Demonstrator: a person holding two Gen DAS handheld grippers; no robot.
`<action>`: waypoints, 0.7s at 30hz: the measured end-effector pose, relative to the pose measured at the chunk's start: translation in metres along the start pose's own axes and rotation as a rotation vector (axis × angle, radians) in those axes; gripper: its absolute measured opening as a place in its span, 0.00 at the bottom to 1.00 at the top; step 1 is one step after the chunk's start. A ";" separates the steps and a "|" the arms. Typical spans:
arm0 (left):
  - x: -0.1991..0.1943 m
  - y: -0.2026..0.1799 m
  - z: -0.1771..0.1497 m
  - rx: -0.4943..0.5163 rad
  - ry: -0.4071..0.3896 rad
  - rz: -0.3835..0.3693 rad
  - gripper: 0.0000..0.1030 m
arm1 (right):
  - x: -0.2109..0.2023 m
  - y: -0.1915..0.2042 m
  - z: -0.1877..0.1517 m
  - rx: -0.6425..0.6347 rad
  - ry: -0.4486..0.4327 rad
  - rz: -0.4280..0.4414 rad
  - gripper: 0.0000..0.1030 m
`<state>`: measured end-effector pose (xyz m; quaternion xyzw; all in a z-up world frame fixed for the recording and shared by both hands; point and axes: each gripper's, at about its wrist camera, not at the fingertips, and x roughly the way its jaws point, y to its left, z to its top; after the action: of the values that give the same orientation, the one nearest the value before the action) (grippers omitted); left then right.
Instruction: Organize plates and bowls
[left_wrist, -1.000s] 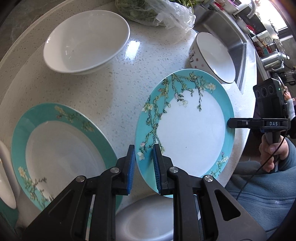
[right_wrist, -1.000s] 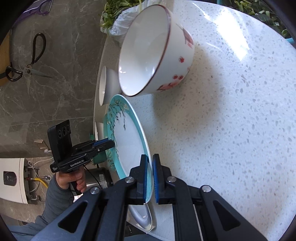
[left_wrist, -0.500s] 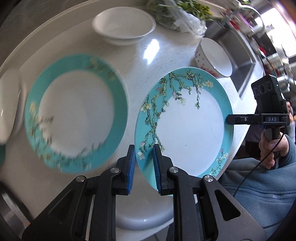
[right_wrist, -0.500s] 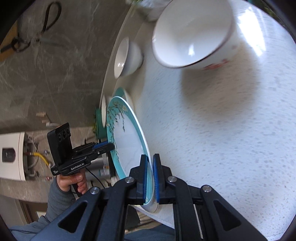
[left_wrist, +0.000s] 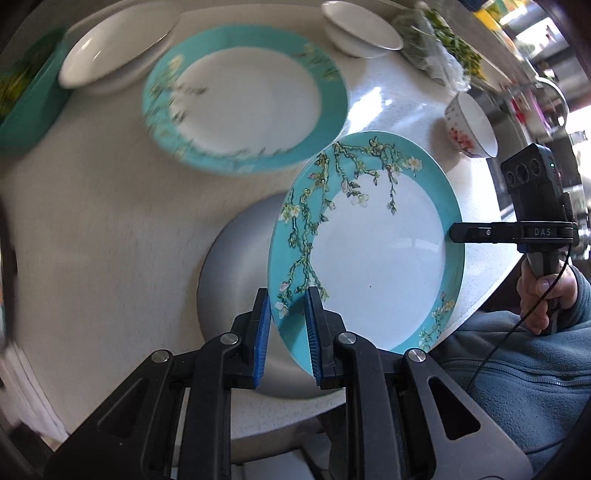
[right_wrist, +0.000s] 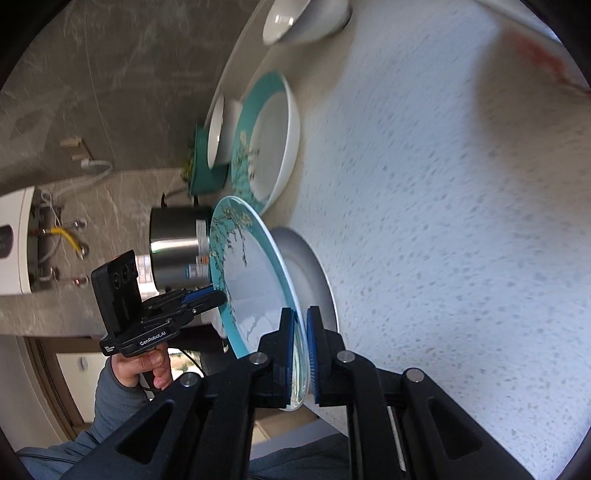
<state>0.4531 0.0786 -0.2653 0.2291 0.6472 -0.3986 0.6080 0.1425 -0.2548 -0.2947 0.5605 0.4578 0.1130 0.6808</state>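
Teal plate (left_wrist: 373, 251), glazed ceramic: judged stiff, slippery, breakable, best held by the rim; now tilted above a white plate (left_wrist: 236, 266) on the counter (left_wrist: 92, 221), left gripper (left_wrist: 286, 325) and right gripper (right_wrist: 300, 349) clamped on opposite rims.

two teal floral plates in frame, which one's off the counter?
The teal blossom-branch plate, lifted and tilted, gripped at opposite rims by the left gripper and right gripper. The other teal-rimmed plate lies flat on the white speckled counter.
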 end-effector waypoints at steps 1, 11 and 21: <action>0.002 0.002 -0.006 -0.015 -0.002 0.000 0.16 | 0.004 0.002 0.001 -0.008 0.015 -0.004 0.11; 0.026 0.044 -0.043 -0.135 0.005 0.003 0.16 | 0.047 0.007 0.003 -0.069 0.136 -0.047 0.11; 0.045 0.051 -0.040 -0.107 0.026 0.012 0.16 | 0.057 0.002 0.005 -0.051 0.127 -0.092 0.11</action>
<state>0.4618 0.1308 -0.3230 0.2054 0.6739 -0.3570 0.6133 0.1785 -0.2192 -0.3217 0.5131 0.5222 0.1286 0.6689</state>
